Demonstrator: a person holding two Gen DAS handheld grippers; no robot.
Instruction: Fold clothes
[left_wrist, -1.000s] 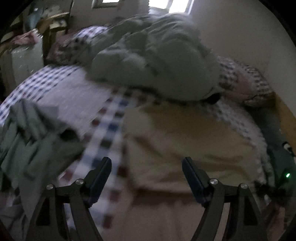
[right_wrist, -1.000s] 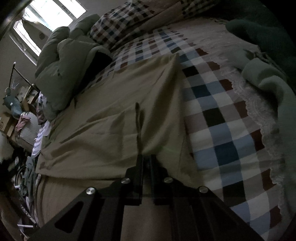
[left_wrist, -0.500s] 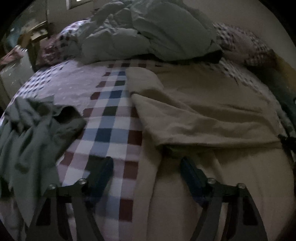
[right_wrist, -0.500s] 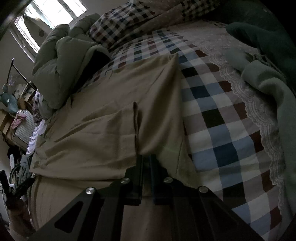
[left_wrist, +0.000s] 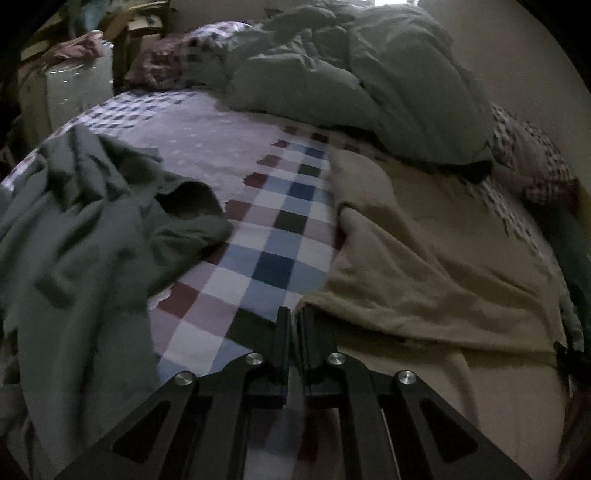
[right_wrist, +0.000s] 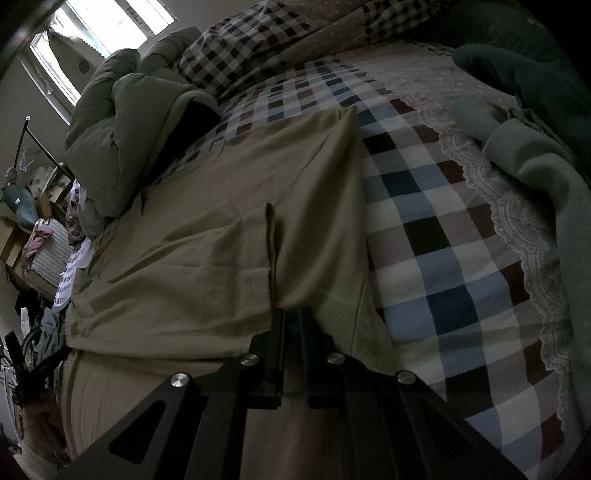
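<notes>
Your 2 claws, left claw (left_wrist: 293, 314) and right claw (right_wrist: 291, 314), are clamped on the beige cotton garment (left_wrist: 424, 266); the left one has just closed on its 9 o'clock corner, so an uneven lift could pull this thin edge free.

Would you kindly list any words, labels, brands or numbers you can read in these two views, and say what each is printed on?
None: no readable text shows in either view.
The beige garment, the checked bedspread and the green garment carry no visible print.
The cluttered shelf items are too dim and blurred to tell.
</notes>
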